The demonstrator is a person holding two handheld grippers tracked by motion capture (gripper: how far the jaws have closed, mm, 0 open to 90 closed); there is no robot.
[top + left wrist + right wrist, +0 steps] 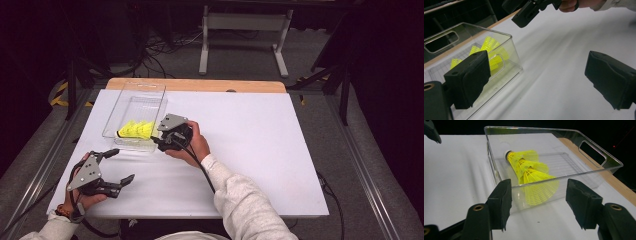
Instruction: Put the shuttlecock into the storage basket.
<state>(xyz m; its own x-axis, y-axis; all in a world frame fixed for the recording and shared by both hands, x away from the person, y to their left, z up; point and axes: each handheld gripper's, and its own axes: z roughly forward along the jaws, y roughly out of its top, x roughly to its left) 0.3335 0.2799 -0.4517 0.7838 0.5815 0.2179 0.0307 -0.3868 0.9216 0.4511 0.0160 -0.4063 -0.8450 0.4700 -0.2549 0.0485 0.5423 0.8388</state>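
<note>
A clear plastic bin (112, 116) stands at the table's back left. A nested stack of yellow shuttlecocks (136, 130) lies inside it, cork end pointing left. My right gripper (159, 139) is open just outside the bin's near right corner and points at the stack. In the right gripper view the jaws straddle the shuttlecocks' (530, 170) skirt, seen through the bin's (529, 129) wall. My left gripper (121, 166) is open and holds nothing at the front left, apart from the bin. Its own view shows the bin (506, 35), the shuttlecocks (490, 52) and the right gripper (525, 13) above.
A white board (250, 135) covers the table, with a wooden strip (200, 85) along the far edge. The right half of the board is bare. Beyond the table are floor cables (160, 50) and a grey metal stand (245, 30).
</note>
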